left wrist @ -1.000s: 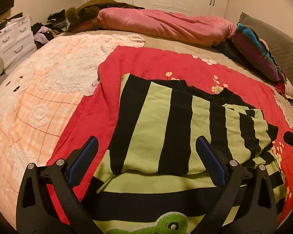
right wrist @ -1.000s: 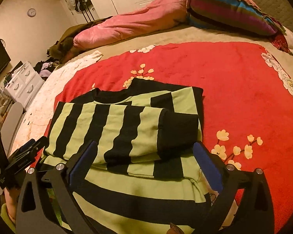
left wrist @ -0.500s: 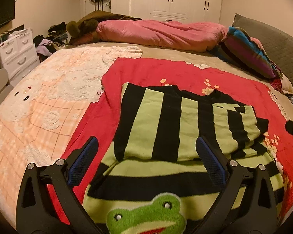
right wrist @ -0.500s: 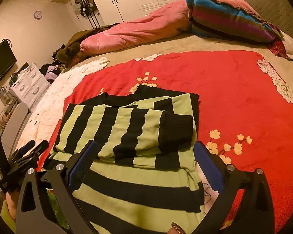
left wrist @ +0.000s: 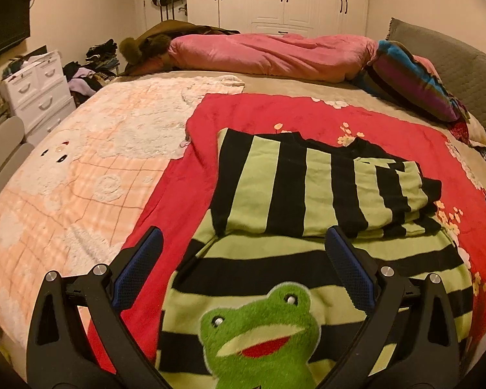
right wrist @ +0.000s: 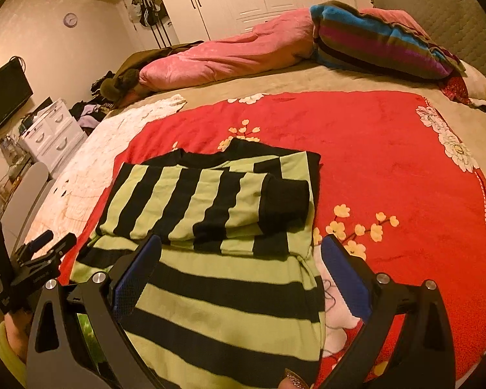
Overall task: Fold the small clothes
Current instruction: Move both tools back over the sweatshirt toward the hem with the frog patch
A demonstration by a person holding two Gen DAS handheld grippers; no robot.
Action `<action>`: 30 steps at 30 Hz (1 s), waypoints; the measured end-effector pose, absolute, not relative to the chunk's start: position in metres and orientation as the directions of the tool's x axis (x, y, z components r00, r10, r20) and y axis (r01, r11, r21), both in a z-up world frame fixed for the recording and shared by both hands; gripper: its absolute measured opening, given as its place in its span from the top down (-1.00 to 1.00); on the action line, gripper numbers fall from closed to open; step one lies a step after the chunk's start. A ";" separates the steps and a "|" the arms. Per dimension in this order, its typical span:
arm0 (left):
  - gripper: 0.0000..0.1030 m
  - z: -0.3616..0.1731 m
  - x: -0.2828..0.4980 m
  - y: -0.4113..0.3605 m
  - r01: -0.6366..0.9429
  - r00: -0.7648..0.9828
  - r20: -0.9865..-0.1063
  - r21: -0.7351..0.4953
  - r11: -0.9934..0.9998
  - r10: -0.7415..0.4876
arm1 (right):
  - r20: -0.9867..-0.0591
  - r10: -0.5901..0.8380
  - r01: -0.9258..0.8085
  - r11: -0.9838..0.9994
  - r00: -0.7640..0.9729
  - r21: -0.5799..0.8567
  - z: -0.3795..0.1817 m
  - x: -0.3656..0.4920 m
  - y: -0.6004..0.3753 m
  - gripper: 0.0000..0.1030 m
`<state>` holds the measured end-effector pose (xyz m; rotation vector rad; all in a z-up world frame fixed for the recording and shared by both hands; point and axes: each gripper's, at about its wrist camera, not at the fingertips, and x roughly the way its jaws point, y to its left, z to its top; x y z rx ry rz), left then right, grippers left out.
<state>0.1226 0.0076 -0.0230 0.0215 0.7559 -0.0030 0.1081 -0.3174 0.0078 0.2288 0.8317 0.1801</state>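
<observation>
Sweater [left wrist: 295,188], striped green and black, lies flat on the red blanket [left wrist: 259,113] that covers the middle of the bed. From my left wrist camera I go left to right: a peach quilt [left wrist: 74,178] with white fluffy patches fills the left side, the red blanket begins beside it, and the sweater sits on the red. Its sleeves are folded across the chest, so the upper part shows upright stripes over the level stripes of the body. A plush frog face [left wrist: 262,327] is sewn on the lower body, close to my lens. My left gripper [left wrist: 243,265] hangs over the sweater's lower half with its jaws spread wide and nothing between them; the blue pads [left wrist: 139,269] are clear of the cloth.

From the right wrist camera, the left gripper [right wrist: 39,259] shows at the far left edge, held by a hand [right wrist: 13,334] in a yellow-green cuff. Next comes the sweater [right wrist: 210,201], its black cuff [right wrist: 285,201] lying toward the right side. My right gripper [right wrist: 243,269] is likewise spread wide and empty, above the sweater's right edge, with red blanket [right wrist: 388,162] stretching off to the right.
</observation>
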 end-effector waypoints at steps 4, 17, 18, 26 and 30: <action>-0.82 -0.021 0.112 0.016 0.004 0.714 -0.700 0.019 1.000 0.011 | -0.714 0.250 -0.080 0.961 0.654 0.264 0.009 0.096 -0.317 -0.91; -0.82 -0.021 0.085 0.046 -0.036 0.664 -0.746 0.032 0.999 0.048 | -0.741 0.260 -0.098 0.962 0.619 0.256 0.004 0.062 -0.321 -0.91; -0.82 -0.021 0.084 0.046 -0.037 0.662 -0.748 0.034 0.999 0.050 | -0.744 0.262 -0.099 0.962 0.615 0.256 0.003 0.059 -0.321 -0.91; -0.82 -0.023 0.074 0.047 -0.024 0.618 -0.786 0.013 1.000 0.025 | -0.771 0.265 -0.102 0.962 0.579 0.255 -0.007 0.039 -0.323 -0.91; -0.82 -0.026 0.070 0.048 -0.020 0.598 -0.801 0.007 1.000 0.017 | -0.786 0.268 -0.106 0.962 0.557 0.253 -0.015 0.030 -0.323 -0.91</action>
